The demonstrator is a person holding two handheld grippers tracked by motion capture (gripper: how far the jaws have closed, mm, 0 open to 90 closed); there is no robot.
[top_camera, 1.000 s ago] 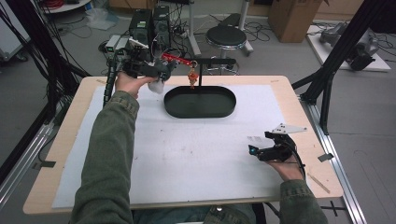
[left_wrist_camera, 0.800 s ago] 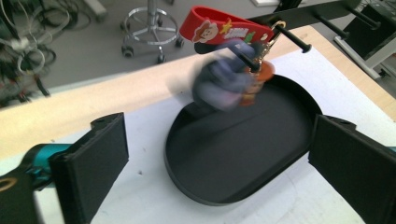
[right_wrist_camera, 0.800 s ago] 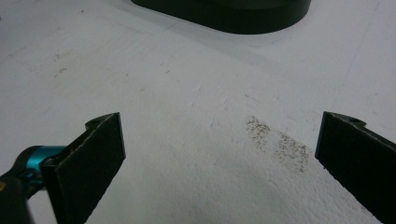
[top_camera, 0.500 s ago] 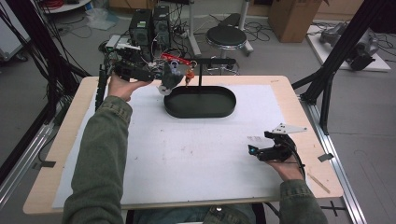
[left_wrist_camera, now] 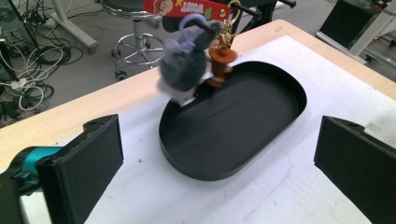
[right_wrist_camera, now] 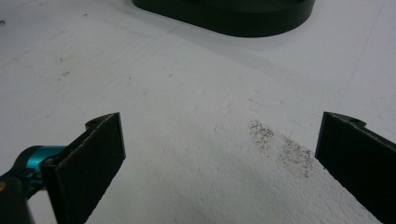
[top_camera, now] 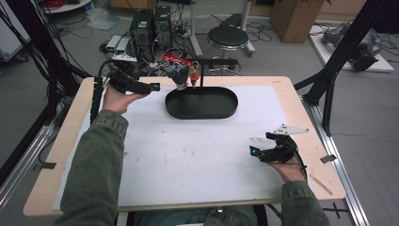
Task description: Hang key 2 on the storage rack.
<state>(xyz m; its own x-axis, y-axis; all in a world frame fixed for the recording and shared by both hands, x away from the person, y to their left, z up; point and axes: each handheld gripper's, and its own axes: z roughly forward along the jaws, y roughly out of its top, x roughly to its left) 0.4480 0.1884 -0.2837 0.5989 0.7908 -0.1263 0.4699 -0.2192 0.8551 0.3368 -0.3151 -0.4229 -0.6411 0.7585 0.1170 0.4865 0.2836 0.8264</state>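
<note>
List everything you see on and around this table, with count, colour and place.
Tray: one, black, oval, far middle of the table.
Stand: one, black, rising at the tray's far edge.
Plush charm: one, grey, hanging from the stand, blurred.
Figure charm: one, orange-brown, hanging beside the plush.
Strap: one, red, on the stand's arm.
Mat: one, white, covering the table.
Stool: one, black, beyond the table.
Cardboard box: one, brown, on the floor.
Left hand-held gripper: open, near the charms.
Right hand-held gripper: open, low over the mat.

The left gripper [top_camera: 153, 88] hovers near the tabletop's [top_camera: 301, 101] far-left corner, just left of the black oval tray [top_camera: 201, 113]. A grey plush keychain [top_camera: 179, 75] (blurred) hangs from the stand [top_camera: 203, 70]. The right gripper [top_camera: 254, 151] rests near the front right.
</note>
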